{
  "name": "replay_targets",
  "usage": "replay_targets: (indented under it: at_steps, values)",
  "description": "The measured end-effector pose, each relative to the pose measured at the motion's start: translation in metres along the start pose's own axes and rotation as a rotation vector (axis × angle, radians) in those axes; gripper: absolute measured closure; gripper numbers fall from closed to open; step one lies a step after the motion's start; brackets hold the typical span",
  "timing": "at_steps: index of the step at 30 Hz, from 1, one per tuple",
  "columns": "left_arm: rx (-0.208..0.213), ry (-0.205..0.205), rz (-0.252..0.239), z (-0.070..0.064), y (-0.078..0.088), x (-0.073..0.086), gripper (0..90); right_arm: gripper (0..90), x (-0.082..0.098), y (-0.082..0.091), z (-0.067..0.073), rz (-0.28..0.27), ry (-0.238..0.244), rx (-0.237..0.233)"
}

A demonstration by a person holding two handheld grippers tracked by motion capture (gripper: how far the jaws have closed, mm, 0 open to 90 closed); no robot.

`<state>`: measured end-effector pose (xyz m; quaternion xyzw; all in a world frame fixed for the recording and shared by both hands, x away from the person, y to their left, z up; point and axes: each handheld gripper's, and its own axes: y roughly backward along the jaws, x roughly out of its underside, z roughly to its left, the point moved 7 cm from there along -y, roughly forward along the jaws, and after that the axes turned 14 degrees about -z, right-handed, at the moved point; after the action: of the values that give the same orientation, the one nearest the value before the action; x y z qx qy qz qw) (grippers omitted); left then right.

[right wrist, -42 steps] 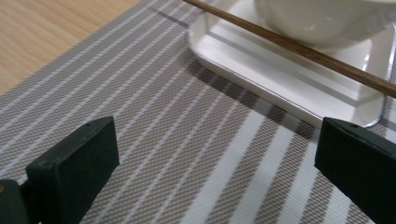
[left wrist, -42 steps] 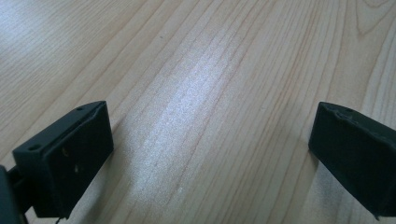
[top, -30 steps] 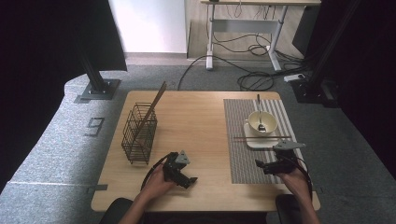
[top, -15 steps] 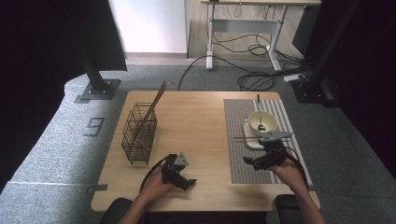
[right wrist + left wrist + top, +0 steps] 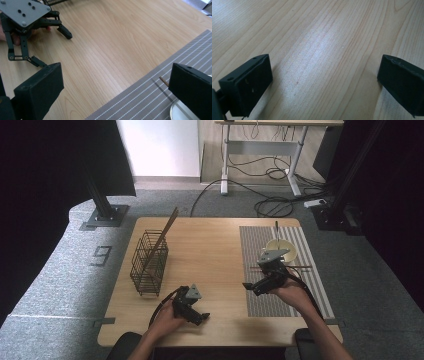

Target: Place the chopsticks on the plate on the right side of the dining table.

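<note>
A black wire basket (image 5: 149, 262) with an open grid stands near the left edge of the pale, grained wooden worktop (image 5: 210, 245), a thin brown stick (image 5: 164, 236) leaning out of it. By the near edge the left hand-held gripper (image 5: 199, 311) rests low, jaws wide apart with bare wood between them. The right hand-held gripper (image 5: 250, 286) hovers at the near left edge of the grey striped woven mat (image 5: 310, 280), jaws spread and empty. Its body partly hides a thin chopstick (image 5: 300, 267) lying just in front of a round cream bowl (image 5: 285, 247); the bowl's contents are hard to make out.
</note>
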<state>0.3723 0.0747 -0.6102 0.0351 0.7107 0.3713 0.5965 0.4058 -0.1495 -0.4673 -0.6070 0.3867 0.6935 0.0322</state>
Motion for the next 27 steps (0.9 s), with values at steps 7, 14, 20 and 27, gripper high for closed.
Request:
replay_targets:
  at_steps: [7, 14, 20, 27]
  values:
    - [0.000, 0.001, 0.000, 0.000, 0.000, 0.000, 0.0, 0.0, -0.009, -0.014, 0.006, 0.029, 0.018, -0.031]
    - [0.000, 0.001, 0.000, 0.000, 0.000, 0.000, 0.0, 0.3, -0.022, -0.024, 0.014, 0.045, 0.021, -0.066]
    - [0.000, 0.001, 0.000, 0.000, 0.000, 0.000, 0.0, 0.3, -0.036, -0.032, 0.018, 0.042, 0.032, -0.092]
    - [0.000, 0.001, 0.001, 0.000, 0.000, 0.000, 0.0, 0.5, -0.052, -0.043, 0.027, 0.050, 0.044, -0.129]
